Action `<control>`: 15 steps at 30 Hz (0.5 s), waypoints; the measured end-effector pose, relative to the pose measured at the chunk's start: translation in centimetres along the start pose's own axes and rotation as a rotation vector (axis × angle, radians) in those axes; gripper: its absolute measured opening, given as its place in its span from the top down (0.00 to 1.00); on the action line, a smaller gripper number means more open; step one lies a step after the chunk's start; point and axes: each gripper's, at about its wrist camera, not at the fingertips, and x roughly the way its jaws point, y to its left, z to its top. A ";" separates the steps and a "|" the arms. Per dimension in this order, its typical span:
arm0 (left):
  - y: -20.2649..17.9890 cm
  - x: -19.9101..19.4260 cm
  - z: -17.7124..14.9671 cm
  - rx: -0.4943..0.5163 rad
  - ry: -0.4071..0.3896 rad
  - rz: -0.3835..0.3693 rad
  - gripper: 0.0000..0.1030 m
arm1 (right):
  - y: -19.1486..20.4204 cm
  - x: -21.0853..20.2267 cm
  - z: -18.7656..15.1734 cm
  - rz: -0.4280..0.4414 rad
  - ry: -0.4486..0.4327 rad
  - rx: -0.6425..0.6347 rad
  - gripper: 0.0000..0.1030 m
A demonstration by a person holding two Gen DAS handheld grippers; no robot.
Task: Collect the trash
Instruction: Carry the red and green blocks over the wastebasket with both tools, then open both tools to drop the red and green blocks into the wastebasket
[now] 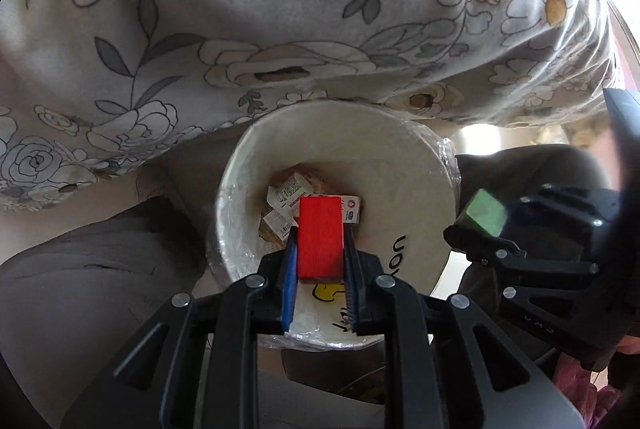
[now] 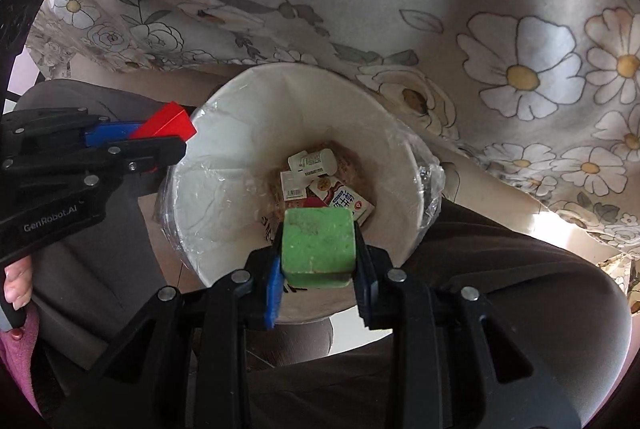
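A white round bin [image 1: 400, 165] lined with clear plastic stands below a floral tablecloth; it also shows in the right wrist view [image 2: 240, 133]. Several small cartons [image 2: 316, 173] lie at its bottom. My left gripper [image 1: 320, 253] is shut on a red block [image 1: 320, 237] and holds it over the bin's mouth. My right gripper [image 2: 318, 249] is shut on a green block [image 2: 318, 243], also above the bin. The red block [image 2: 168, 123] and left gripper show at the left of the right wrist view; the green block [image 1: 482, 213] shows at the right of the left wrist view.
A floral tablecloth [image 1: 280, 9] hangs over the table edge just behind the bin, also in the right wrist view [image 2: 440, 9]. Dark grey chair seats [image 2: 500, 269] flank the bin on both sides. A pink sleeve [image 2: 16, 349] is at lower left.
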 end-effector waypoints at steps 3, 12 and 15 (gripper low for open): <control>0.4 1.5 0.2 -0.009 0.033 0.002 0.78 | 0.2 1.8 0.5 0.011 0.042 0.008 0.70; 1.1 5.4 0.9 -0.059 0.128 -0.030 0.78 | -0.1 6.2 1.7 0.072 0.169 0.073 0.70; 1.3 6.4 1.2 -0.064 0.157 -0.040 0.78 | -0.1 7.7 2.0 0.096 0.212 0.095 0.70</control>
